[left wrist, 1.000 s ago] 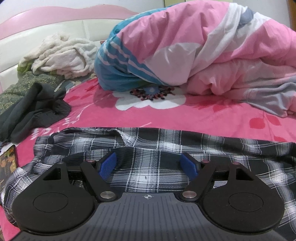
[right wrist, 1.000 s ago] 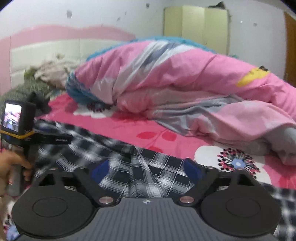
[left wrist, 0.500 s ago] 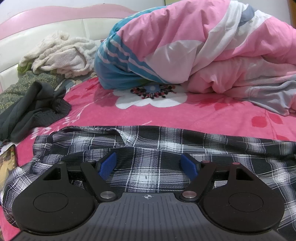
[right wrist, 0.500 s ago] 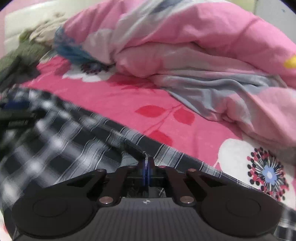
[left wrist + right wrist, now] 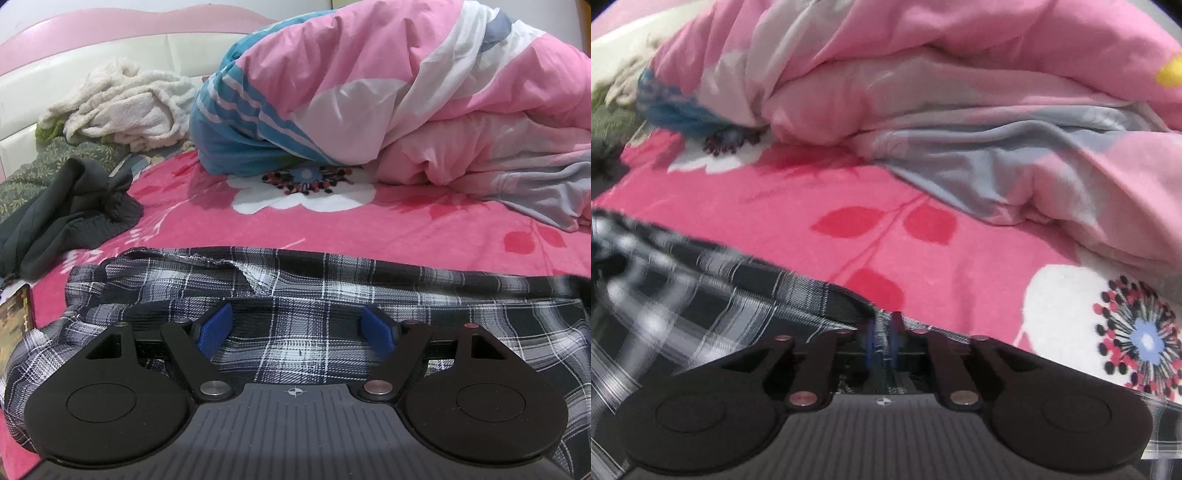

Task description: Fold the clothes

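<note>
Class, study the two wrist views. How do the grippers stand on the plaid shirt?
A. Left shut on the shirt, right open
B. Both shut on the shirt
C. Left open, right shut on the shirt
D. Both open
C: the left gripper has its blue pads wide apart over the plaid shirt, while the right gripper pinches a fold of it.

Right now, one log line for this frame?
left gripper: open over plaid shirt | right gripper: shut on shirt edge | bed: pink sheet
</note>
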